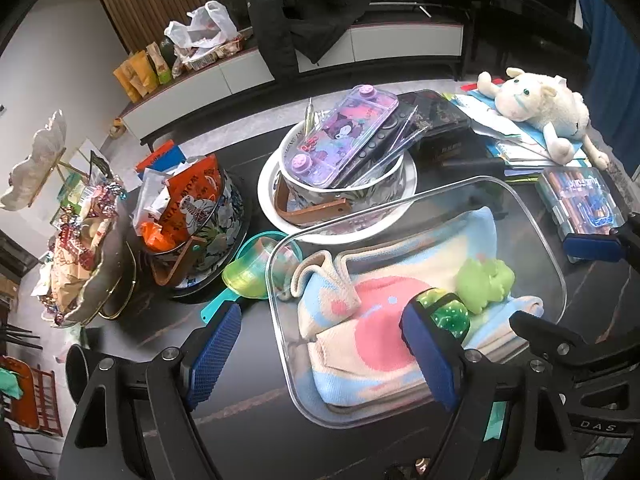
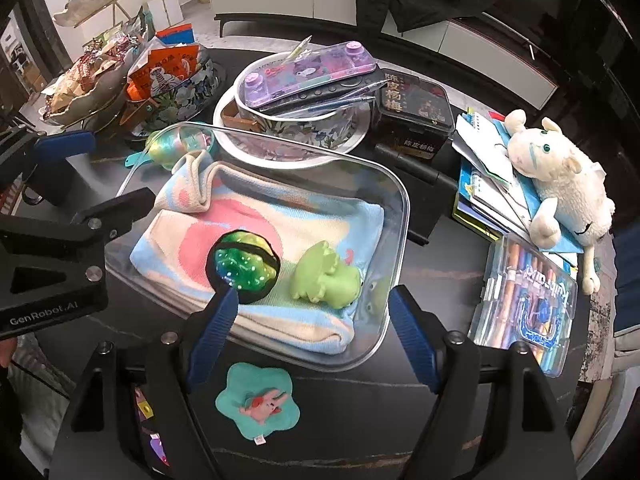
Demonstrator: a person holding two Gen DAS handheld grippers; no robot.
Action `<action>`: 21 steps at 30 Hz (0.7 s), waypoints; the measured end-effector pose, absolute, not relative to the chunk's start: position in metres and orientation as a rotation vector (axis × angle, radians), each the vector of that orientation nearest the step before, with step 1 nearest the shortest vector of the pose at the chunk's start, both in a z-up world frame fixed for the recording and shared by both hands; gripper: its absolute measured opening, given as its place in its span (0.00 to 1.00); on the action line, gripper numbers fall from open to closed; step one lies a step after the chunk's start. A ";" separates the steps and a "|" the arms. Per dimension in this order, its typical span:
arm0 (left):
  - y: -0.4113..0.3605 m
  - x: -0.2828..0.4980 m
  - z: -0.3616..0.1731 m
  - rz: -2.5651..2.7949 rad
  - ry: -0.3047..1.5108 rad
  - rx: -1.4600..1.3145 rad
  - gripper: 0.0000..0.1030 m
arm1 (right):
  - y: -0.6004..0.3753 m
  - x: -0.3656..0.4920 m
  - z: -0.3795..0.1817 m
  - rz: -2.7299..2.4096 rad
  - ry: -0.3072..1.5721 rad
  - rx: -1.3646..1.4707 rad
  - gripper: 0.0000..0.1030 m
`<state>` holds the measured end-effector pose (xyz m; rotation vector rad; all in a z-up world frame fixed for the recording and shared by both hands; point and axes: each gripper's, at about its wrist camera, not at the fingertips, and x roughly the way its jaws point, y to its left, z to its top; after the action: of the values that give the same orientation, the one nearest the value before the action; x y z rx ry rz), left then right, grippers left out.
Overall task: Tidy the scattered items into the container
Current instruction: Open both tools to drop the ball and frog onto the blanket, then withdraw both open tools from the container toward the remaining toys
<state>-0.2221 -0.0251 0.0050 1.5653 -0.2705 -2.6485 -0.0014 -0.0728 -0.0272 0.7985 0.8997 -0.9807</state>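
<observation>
A clear plastic container [image 1: 541, 227] [image 2: 403, 216] sits on the dark table. It holds a folded pastel blanket [image 1: 372, 344] [image 2: 256, 216], a glittery green ball [image 1: 450, 312] [image 2: 244, 266] and a green rubber toy animal [image 1: 486, 280] [image 2: 326, 274]. My left gripper [image 1: 322, 348] is open, straddling the container's near left corner with nothing between its fingers. My right gripper [image 2: 312, 320] is open over the container's near edge, its left fingertip [image 2: 226, 300] at the ball. A teal flower-shaped cloth [image 2: 258, 400] lies on the table in front of the container. A rainbow spring toy [image 1: 256, 264] [image 2: 172, 148] lies beside the container's far corner.
Behind the container stand a bowl with a purple handheld game [image 1: 344, 136] [image 2: 308, 76], a floral tin of snack packets [image 1: 192, 216] [image 2: 172, 80] and a black box [image 2: 412, 116]. A plush sheep [image 1: 536, 108] [image 2: 560, 184] on papers and a marker case [image 1: 580, 204] [image 2: 524, 304] lie to the right.
</observation>
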 end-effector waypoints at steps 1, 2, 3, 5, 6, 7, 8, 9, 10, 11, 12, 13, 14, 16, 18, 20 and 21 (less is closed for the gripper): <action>-0.024 -0.220 0.006 -2.646 -0.277 1.563 0.78 | -0.071 -0.002 -0.026 -0.982 0.901 0.797 0.73; -0.024 -0.218 0.007 -2.645 -0.282 1.562 0.78 | -0.069 -0.002 -0.026 -0.983 0.904 0.796 0.73; -0.024 -0.216 0.008 -2.645 -0.283 1.561 0.78 | -0.067 -0.003 -0.025 -0.983 0.905 0.795 0.74; -0.023 -0.211 0.010 -2.645 -0.289 1.562 0.78 | -0.062 -0.003 -0.023 -0.982 0.905 0.794 0.74; -0.022 -0.209 0.010 -2.643 -0.293 1.562 0.78 | -0.060 -0.004 -0.022 -0.982 0.905 0.794 0.74; -0.022 -0.206 0.011 -2.641 -0.295 1.563 0.78 | -0.057 -0.004 -0.022 -0.981 0.906 0.793 0.74; -0.021 -0.203 0.011 -2.639 -0.298 1.562 0.78 | -0.056 -0.004 -0.021 -0.982 0.906 0.793 0.74; -0.021 -0.201 0.012 -2.638 -0.299 1.562 0.78 | -0.054 -0.005 -0.021 -0.982 0.906 0.791 0.74; -0.021 -0.197 0.012 -2.637 -0.303 1.563 0.78 | -0.050 -0.005 -0.020 -0.982 0.906 0.790 0.74; -0.020 -0.194 0.013 -2.635 -0.307 1.563 0.78 | -0.047 -0.005 -0.019 -0.982 0.907 0.788 0.74; -0.019 -0.192 0.013 -2.633 -0.312 1.562 0.78 | -0.044 -0.005 -0.018 -0.982 0.909 0.786 0.74; -0.018 -0.189 0.013 -2.633 -0.316 1.562 0.78 | -0.041 -0.005 -0.018 -0.981 0.912 0.783 0.74; -0.017 -0.186 0.014 -2.633 -0.320 1.562 0.78 | -0.038 -0.005 -0.017 -0.980 0.913 0.782 0.74; -0.015 -0.180 0.015 -2.633 -0.324 1.562 0.78 | -0.033 -0.006 -0.015 -0.980 0.913 0.781 0.74; -0.013 -0.174 0.016 -2.635 -0.324 1.561 0.78 | -0.028 -0.006 -0.014 -0.979 0.912 0.782 0.74; -0.012 -0.169 0.016 -2.636 -0.323 1.566 0.78 | -0.023 -0.007 -0.014 -0.979 0.910 0.784 0.74; -0.011 -0.166 0.015 -2.635 -0.324 1.568 0.78 | -0.021 -0.007 -0.014 -0.979 0.910 0.785 0.74</action>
<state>-0.1657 -0.0111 0.0153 1.5678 -0.3241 -2.6350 -0.0072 -0.0210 -0.0138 0.7849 0.9100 -0.9788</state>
